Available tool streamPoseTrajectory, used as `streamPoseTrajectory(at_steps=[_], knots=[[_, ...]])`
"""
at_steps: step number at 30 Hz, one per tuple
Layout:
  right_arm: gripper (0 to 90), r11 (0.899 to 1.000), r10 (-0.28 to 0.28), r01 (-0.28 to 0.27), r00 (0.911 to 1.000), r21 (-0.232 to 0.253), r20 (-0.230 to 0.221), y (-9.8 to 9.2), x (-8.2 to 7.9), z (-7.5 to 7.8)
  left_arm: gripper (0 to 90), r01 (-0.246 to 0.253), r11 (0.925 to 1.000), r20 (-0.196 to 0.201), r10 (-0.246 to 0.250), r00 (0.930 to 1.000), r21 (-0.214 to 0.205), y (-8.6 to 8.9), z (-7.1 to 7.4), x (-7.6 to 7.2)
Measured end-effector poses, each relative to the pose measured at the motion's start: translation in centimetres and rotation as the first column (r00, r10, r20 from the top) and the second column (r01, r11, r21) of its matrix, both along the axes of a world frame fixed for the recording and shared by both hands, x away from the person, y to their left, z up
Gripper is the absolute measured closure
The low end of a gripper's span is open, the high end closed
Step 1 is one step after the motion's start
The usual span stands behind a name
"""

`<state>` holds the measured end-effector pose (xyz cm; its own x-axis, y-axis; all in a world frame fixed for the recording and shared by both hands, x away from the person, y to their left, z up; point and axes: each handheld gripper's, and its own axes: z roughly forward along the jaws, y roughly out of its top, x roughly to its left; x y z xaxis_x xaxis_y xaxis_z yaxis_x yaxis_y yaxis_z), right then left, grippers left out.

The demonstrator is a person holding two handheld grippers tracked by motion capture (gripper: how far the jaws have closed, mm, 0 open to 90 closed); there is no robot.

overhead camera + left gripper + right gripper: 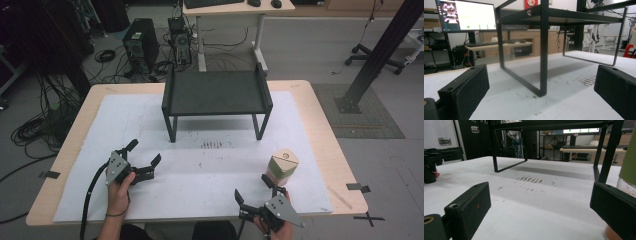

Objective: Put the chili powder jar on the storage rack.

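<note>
- The right gripper (256, 192) rests low at the desk's (320, 125) near edge, its fingers released and empty; it should swing a little to the right so the carton (281, 166) just beside it comes between them.
- The left gripper (145, 154), also spread and empty, lies flat nearby.
- Farther back stands the black shelf (216, 92).

We see a black metal shelf stand (216, 93) on the white mat (115, 120), a computer tower (140, 44) on the floor behind.
</note>
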<state>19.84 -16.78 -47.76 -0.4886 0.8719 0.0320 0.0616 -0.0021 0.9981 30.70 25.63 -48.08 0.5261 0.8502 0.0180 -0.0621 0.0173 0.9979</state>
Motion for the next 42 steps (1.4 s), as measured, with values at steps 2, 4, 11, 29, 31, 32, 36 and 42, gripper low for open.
streamPoseTrajectory(at_steps=[2,4,11,29,31,32,36,42], knots=[[3.3,1.0,0.001,-0.001,1.0,-0.001,0.001,-0.1,-0.2,0.1,0.2,0.0,1.0,0.0,0.0,1.0,0.0,0.0,0.0,0.0],[3.3,1.0,0.0,0.0,1.0,-0.002,0.001,-0.3,-0.4,0.2,0.2,0.0,1.0,0.001,0.0,1.0,0.001,0.0,0.0,0.0],[3.3,1.0,-0.013,0.014,0.9999,-0.007,0.005,-0.9,-1.1,0.4,0.2,0.0,1.0,0.001,0.0,1.0,0.002,0.0,0.0,0.0],[3.3,0.998,-0.055,0.055,0.9984,-0.015,0.011,-3.0,-2.5,0.8,0.2,0.001,1.0,0.001,-0.001,1.0,0.001,0.0,0.0,-0.1],[3.3,0.998,-0.064,0.064,0.9979,-0.016,0.012,-3.5,-2.5,0.9,0.2,0.001,1.0,0.001,-0.001,1.0,0.002,0.0,0.0,-0.1],[3.4,0.998,-0.066,0.066,0.9977,-0.017,0.014,-3.6,-2.5,0.9,0.2,0.001,1.0,0.0,-0.001,1.0,0.001,0.0,0.0,-0.1],[3.4,0.997,-0.078,0.078,0.9968,-0.021,0.013,-4.2,-2.6,0.9,0.2,0.001,1.0,0.0,-0.001,1.0,0.001,0.0,0.0,-0.1],[3.3,0.995,-0.096,0.096,0.9953,-0.014,0.012,-5.1,-2.7,0.9,0.2,0.001,1.0,0.0,-0.001,1.0,0.002,0.0,0.0,-0.1]])
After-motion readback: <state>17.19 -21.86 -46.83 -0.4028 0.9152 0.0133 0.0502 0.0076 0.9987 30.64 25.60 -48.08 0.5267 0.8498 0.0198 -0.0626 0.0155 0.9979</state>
